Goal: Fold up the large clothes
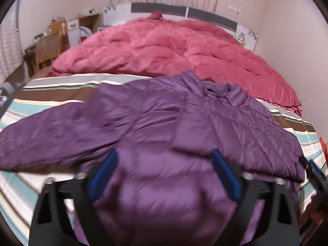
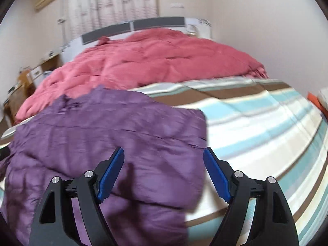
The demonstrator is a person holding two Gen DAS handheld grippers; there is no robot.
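Both tools spread, nothing pinched: left tool (image 1: 164, 160) & right tool (image 2: 164, 157) over purple jacket (image 1: 155, 119) on striped bed (image 2: 256, 127).

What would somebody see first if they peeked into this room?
Probably the big purple puffy jacket spread across the near end of the bed, one sleeve folded over its front and the other stretched out to the side. Behind it, a rumpled pink quilt is heaped up toward the headboard, and the striped sheet shows beside the jacket. Both open hand-held grippers, left and right, hover above the jacket.
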